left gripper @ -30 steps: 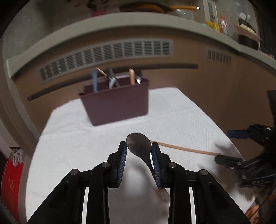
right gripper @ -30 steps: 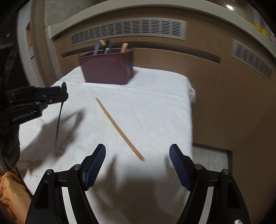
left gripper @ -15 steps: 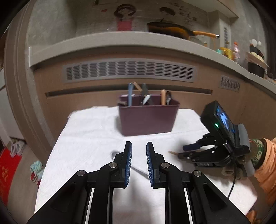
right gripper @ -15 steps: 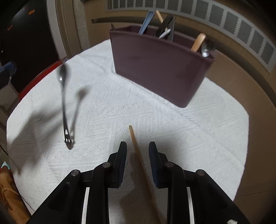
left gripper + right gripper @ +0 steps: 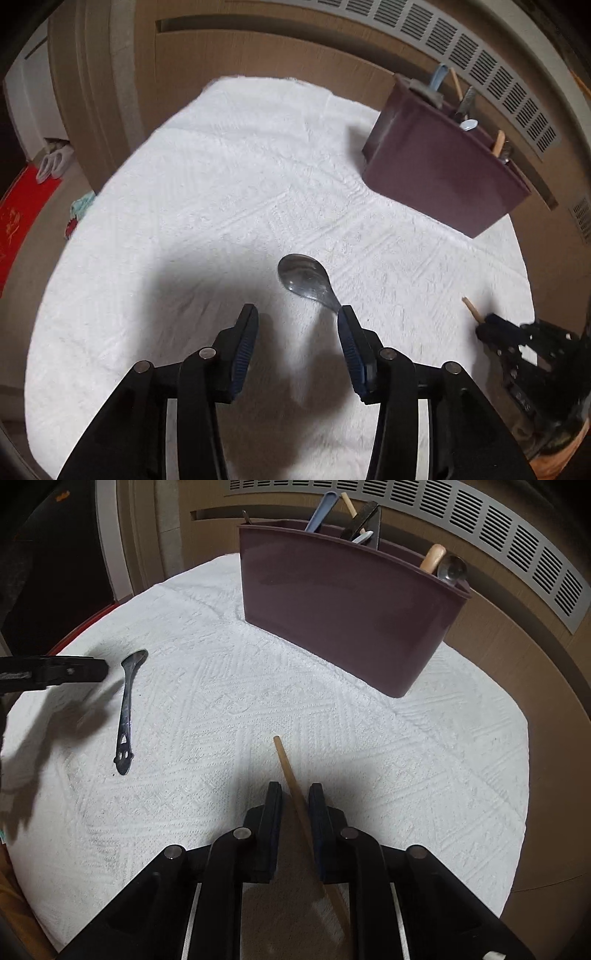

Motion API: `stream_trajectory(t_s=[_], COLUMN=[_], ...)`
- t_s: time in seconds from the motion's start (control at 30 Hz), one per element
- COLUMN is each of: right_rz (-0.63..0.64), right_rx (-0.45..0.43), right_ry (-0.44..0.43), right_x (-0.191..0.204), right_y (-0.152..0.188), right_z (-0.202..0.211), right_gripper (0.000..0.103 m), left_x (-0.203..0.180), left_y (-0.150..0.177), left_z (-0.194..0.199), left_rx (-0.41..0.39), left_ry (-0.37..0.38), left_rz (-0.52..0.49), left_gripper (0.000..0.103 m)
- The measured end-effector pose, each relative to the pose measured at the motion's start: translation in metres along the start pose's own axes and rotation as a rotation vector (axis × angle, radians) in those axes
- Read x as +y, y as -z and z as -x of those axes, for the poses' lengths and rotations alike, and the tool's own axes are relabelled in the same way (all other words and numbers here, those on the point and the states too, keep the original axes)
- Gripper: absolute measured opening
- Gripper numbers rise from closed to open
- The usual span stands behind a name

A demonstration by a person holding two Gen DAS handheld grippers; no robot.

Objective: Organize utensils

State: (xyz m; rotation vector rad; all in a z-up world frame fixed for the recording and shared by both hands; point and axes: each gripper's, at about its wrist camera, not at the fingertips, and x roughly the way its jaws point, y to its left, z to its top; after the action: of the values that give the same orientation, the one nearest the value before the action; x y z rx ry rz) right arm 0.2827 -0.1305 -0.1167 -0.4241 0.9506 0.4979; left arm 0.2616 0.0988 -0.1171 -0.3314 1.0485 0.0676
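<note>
A metal spoon lies loose on the white cloth, its handle running behind the right finger of my left gripper. That gripper's jaws are opening, with nothing between the pads. In the right wrist view the same spoon lies flat beside the left gripper. My right gripper straddles a wooden chopstick that lies on the cloth. Its jaws are closing, and a gap still shows beside the stick. The purple utensil holder stands at the back with several utensils upright in it.
The cloth-covered table ends at a brown cabinet wall with a vent grille behind the holder. The right gripper and the chopstick tip show at the right of the left wrist view. A red mat lies on the floor left.
The left gripper let go of the spoon, which now lies on the cloth, then dipped and spread its jaws. The right gripper came down over the chopstick and narrowed its jaws around it.
</note>
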Motion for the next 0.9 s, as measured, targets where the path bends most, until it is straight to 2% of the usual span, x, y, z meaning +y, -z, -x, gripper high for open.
stream_trajectory(t_s=[0.27, 0.33, 0.37, 0.4, 0.63, 0.7, 0.77, 0.83, 0.9], right_rz=[-0.092, -0.11, -0.115, -0.113, -0.03, 0.01, 0.036, 0.038, 0.056], right_rx=[-0.042, -0.045, -0.044, -0.043, -0.02, -0.023, -0.017, 0.001, 0.017], right_ry=[-0.046, -0.084, -0.105, -0.103, -0.043, -0.006, -0.017, -0.05, -0.065], right_x=[-0.013, -0.014, -0.014, -0.013, -0.004, -0.005, -0.005, -0.005, 0.0], right_y=[0.014, 0.014, 0.014, 0.015, 0.006, -0.001, -0.008, -0.013, -0.015], right_z=[0.007, 0.007, 0.008, 0.009, 0.005, 0.001, -0.004, -0.007, -0.008], right_gripper=[0.025, 0.035, 0.043, 0.045, 0.045, 0.042, 0.035, 0.025, 0.01], left_x=[-0.022, -0.03, -0.033, -0.037, -0.05, -0.052, -0.054, -0.054, -0.054], left_y=[-0.025, -0.023, -0.022, -0.018, 0.017, 0.025, 0.03, 0.032, 0.034], left_z=[-0.025, -0.027, -0.027, -0.027, -0.003, 0.009, 0.022, 0.033, 0.043], left_rx=[-0.032, -0.049, -0.063, -0.08, -0.208, -0.248, -0.284, -0.306, -0.329], left_ry=[-0.084, -0.099, -0.103, -0.099, -0.029, -0.018, -0.008, 0.008, 0.018], left_rz=[-0.085, -0.139, -0.168, -0.202, -0.364, -0.394, -0.413, -0.422, -0.442], left_gripper=[0.046, 0.045, 0.039, 0.034, 0.033, 0.033, 0.033, 0.033, 0.032])
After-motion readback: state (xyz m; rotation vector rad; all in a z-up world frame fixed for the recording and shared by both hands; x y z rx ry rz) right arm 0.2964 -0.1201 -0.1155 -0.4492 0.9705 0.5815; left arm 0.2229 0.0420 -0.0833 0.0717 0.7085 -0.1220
